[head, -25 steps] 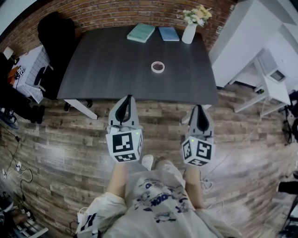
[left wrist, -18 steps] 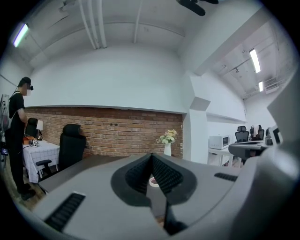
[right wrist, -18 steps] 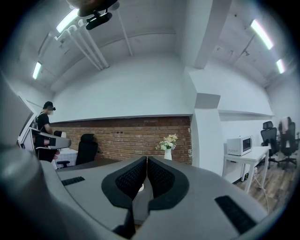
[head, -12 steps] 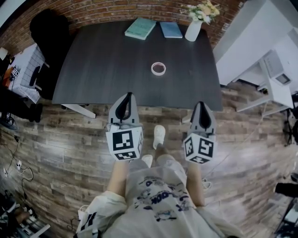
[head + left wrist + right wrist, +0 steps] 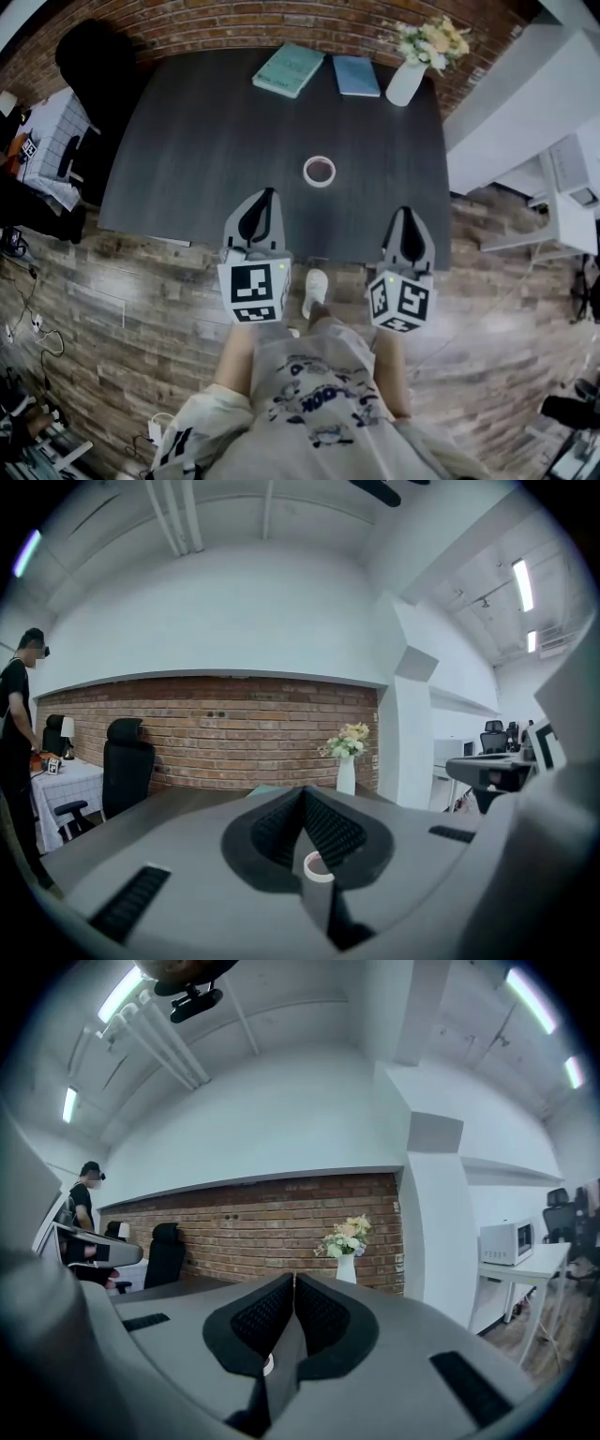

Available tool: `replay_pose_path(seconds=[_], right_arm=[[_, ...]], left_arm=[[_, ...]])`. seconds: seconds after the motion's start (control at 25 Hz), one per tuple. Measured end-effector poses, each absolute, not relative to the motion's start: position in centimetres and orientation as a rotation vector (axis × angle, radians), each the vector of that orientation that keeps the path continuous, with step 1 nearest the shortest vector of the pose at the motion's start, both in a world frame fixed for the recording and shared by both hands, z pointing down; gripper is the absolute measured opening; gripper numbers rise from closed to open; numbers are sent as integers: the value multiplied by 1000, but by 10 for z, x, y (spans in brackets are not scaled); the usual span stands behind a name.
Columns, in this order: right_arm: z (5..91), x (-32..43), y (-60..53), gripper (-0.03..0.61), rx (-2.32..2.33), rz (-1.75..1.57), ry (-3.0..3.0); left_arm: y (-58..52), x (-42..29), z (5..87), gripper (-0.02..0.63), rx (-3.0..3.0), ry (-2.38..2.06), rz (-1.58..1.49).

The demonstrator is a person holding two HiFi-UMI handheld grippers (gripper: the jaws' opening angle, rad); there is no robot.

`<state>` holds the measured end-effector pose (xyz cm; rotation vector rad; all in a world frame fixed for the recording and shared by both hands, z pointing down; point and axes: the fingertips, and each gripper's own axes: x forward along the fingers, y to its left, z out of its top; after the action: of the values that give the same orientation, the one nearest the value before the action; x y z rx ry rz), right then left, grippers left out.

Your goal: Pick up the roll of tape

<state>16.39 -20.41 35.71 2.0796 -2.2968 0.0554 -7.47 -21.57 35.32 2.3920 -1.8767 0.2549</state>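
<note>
Step in hand, as we are reading it: the reach to the tape, with no grasp begun.

The left gripper [image 5: 262, 197] is hanging over the near edge of the table [image 5: 178, 141], jaws pressed together with nothing between them. The left gripper view is confirming this: the two pads are meeting at the tip [image 5: 305, 795]. The right gripper [image 5: 405, 212] is hanging over the same edge, well to the right, likewise closed and empty [image 5: 293, 1283].

We are judging that one gripper should do the pick. Either way, its jaws need to be parted before it gets to the ring. The tape is lying flat, so we are favouring a tilt downward and one jaw going into the hole with the other outside the wall, pinching the wall. A pinch across the whole ring looks wide for these jaws, though we cannot tell for certain.

The tape [image 5: 320, 172] is lying flat near the middle of the table, apart from everything else. It is sitting farther out than both gripper tips and between their lines: to the right of the left gripper and to the left of the right one, somewhat closer to the left. In the left gripper view it is showing just below the closed tips [image 5: 317, 865]. In the right gripper view only a small pale sliver [image 5: 268, 1365] is peeking out at lower left of the jaws.
</note>
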Motion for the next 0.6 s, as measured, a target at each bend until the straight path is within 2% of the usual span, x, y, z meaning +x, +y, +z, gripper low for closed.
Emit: replay_pose_path(seconds=[0.32, 0.6], right_arm=[[363, 180, -280, 9, 1991, 53, -2336], [380, 188, -323, 9, 1931, 97, -2351]], left_arm=[[-278, -37, 364, 4, 2396, -1803, 269], [-315, -18, 384, 67, 2355, -1755, 325]])
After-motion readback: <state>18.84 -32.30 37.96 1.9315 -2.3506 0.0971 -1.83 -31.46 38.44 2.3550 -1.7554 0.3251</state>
